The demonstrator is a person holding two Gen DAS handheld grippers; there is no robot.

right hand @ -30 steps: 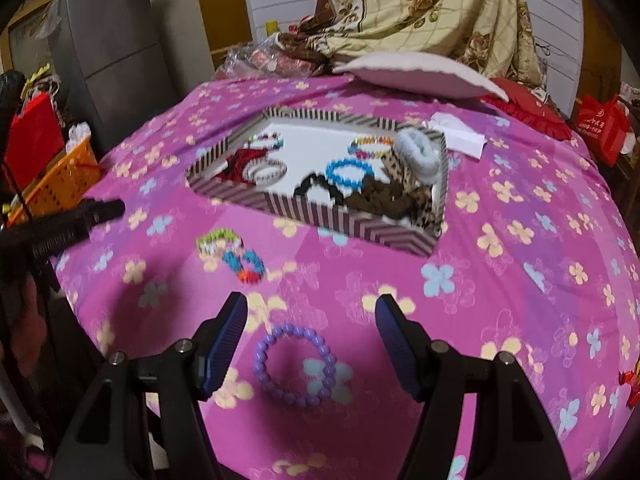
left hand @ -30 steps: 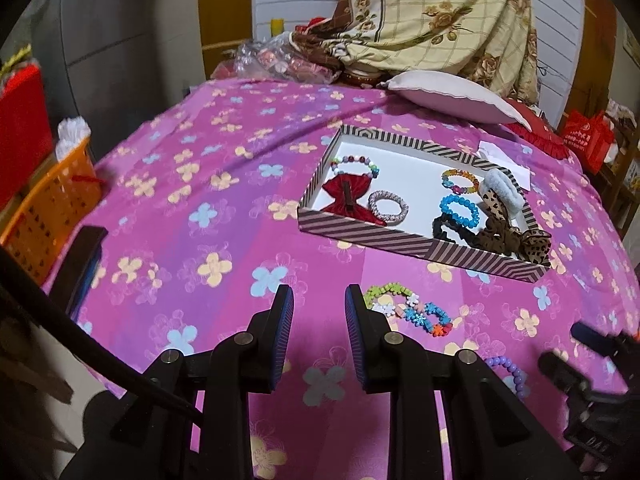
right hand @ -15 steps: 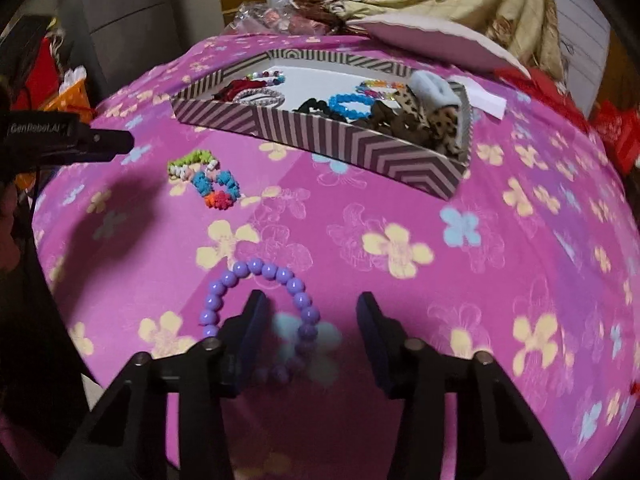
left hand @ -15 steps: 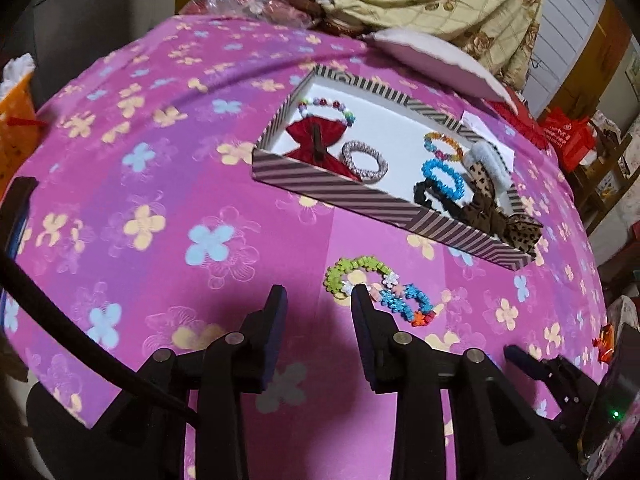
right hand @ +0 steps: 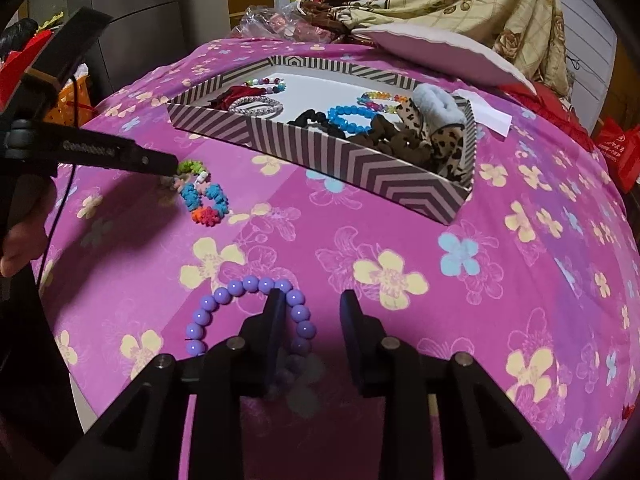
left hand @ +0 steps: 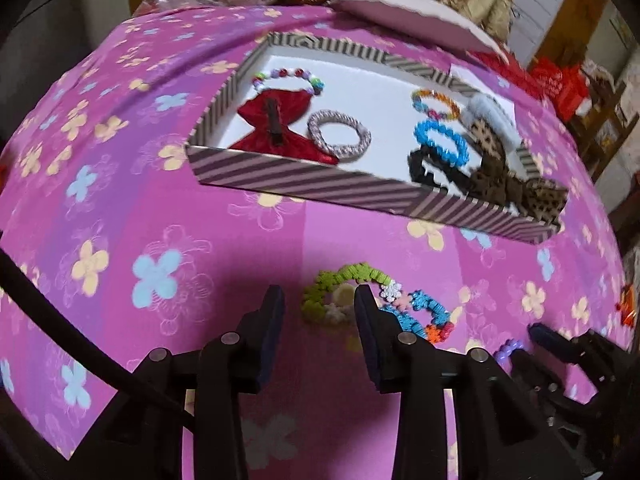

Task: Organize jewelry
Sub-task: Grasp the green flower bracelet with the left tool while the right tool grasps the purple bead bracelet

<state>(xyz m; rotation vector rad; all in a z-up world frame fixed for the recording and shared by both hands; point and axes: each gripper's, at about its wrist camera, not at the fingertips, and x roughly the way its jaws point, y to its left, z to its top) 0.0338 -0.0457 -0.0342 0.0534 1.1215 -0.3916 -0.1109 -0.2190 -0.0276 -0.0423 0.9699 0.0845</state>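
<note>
A flower bracelet [left hand: 362,274] in green, white, blue and orange [right hand: 202,196] lies on the pink flowered cloth in front of the striped box [left hand: 320,190]. My left gripper [left hand: 320,314] hangs just over its green end with the jaws opening; the green end lies between the fingers and no pad presses on it. A purple bead bracelet [right hand: 248,286] lies nearer the cloth's front edge. My right gripper [right hand: 312,312] is down on it with the jaws closing. Its left finger stands inside the ring, and the ring's right side lies in the gap, not pinched.
The striped box [right hand: 360,160] holds a red bow [left hand: 276,128], hair ties, bead bracelets and leopard bows. Behind it are a white pillow [right hand: 440,54] and a floral blanket. An orange basket [right hand: 68,100] stands off the left edge, and a red bag [right hand: 616,148] off the right.
My left gripper came down and forward to the flower bracelet, and its jaws widened. My right gripper sank onto the purple bracelet, its jaws narrowed, and one finger now stands inside the ring.
</note>
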